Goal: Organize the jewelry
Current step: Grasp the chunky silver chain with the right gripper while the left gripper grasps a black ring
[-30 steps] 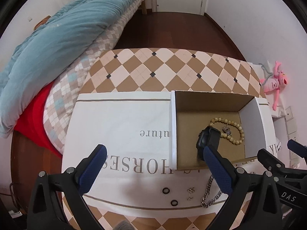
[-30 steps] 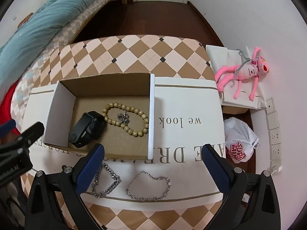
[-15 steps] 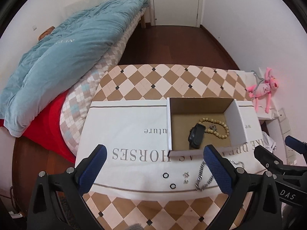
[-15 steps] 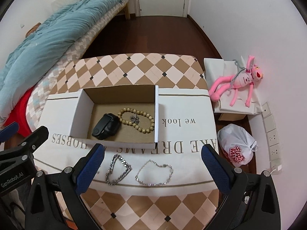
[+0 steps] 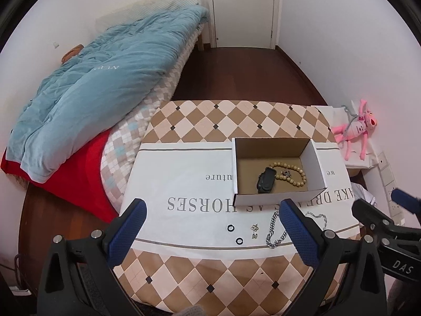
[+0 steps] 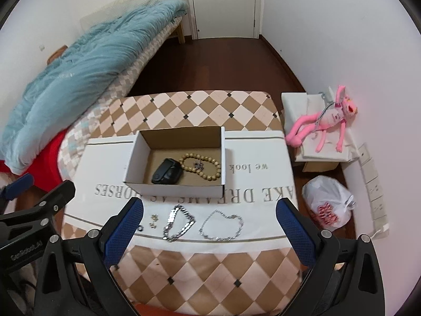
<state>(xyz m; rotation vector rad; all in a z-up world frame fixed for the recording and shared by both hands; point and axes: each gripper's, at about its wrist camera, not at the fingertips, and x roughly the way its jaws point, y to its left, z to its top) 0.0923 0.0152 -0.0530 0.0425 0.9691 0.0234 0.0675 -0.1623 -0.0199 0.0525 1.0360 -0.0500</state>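
An open cardboard box (image 5: 319,167) (image 6: 133,163) stands on a white printed cloth. It holds a black smart band (image 5: 265,180) (image 6: 167,175) and a wooden bead bracelet (image 5: 292,174) (image 6: 202,167). In front of it lie a thick silver chain (image 5: 275,230) (image 6: 177,223), a thin silver chain (image 6: 221,225) (image 5: 317,215), small earrings (image 5: 254,231) (image 6: 153,221) and two black rings (image 5: 231,228). My left gripper (image 5: 214,233) and right gripper (image 6: 209,234) are both open and empty, held back above the table's near edge.
The checkered table (image 5: 210,121) stands beside a bed with a blue duvet (image 5: 100,84). A pink plush toy (image 6: 326,121) lies on a white box at the right. A white plastic bag (image 6: 327,202) sits on the floor. A door (image 6: 223,2) is at the back.
Both grippers have pulled back and up from the box, so the table and room show smaller and wider. The jewelry has not moved.
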